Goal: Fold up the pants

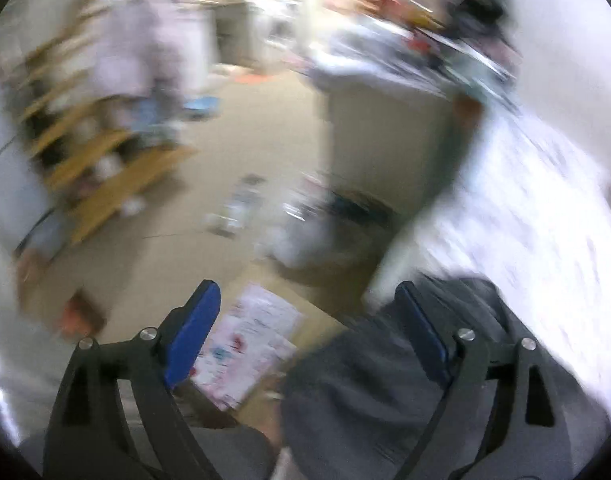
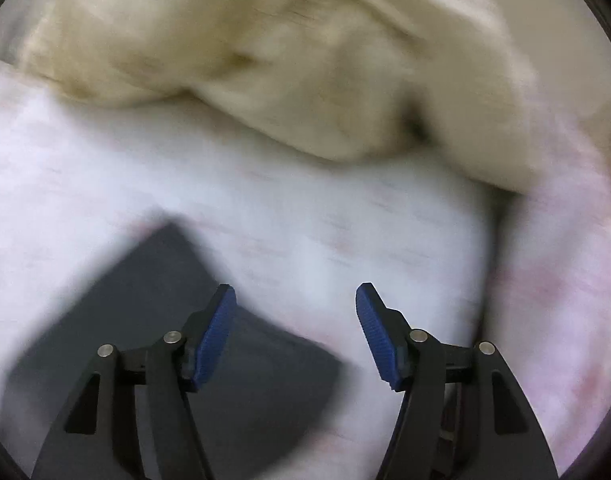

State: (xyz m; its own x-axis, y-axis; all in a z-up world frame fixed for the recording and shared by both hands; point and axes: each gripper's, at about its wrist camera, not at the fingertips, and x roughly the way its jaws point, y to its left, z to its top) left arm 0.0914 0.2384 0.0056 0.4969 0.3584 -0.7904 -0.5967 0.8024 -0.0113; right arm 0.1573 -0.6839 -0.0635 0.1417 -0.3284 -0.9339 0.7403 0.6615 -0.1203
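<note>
While both views are blurring, left tongs (image 1: 307, 312) are gaping wide, gripping nothing, grey pants (image 1: 385, 392) lying beneath on white sheet (image 1: 545, 220). Right tongs (image 2: 295, 320) also gaping wide over pants (image 2: 153, 292); cream blanket (image 2: 285, 60) bunching beyond.

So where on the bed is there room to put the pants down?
In the right wrist view, bare white sheet lies between the dark pants and the cream blanket, ahead of the open right tongs. The blanket heap crowds the far side. The left wrist view is too blurred to judge.
</note>
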